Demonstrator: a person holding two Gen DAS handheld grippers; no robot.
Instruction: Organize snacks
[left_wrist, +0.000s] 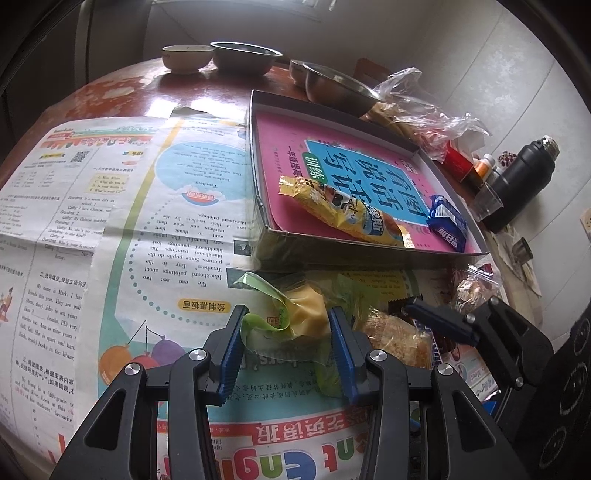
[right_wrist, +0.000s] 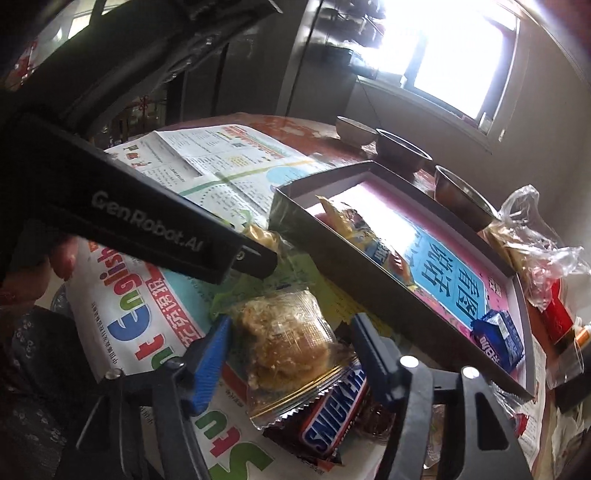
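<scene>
A shallow dark box (left_wrist: 280, 242) with a pink and blue book inside holds a long yellow snack pack (left_wrist: 343, 212) and a small blue packet (left_wrist: 447, 221); the box also shows in the right wrist view (right_wrist: 332, 254). My left gripper (left_wrist: 286, 328) is open, its blue pads on either side of a green-wrapped yellow pastry (left_wrist: 295, 317) lying on the newspaper. My right gripper (right_wrist: 291, 328) is open around a clear-wrapped crumbly pastry (right_wrist: 284, 339) that rests on a Snickers bar (right_wrist: 332, 417). The right gripper shows in the left wrist view (left_wrist: 439, 321).
Newspaper (left_wrist: 110, 221) covers the red round table. Bowls (left_wrist: 245, 57) stand at the far edge. A plastic bag (left_wrist: 417, 110), a black flask (left_wrist: 517, 184), small bottles and a plastic cup stand right of the box. More wrapped snacks (left_wrist: 469, 291) lie near the box's front corner.
</scene>
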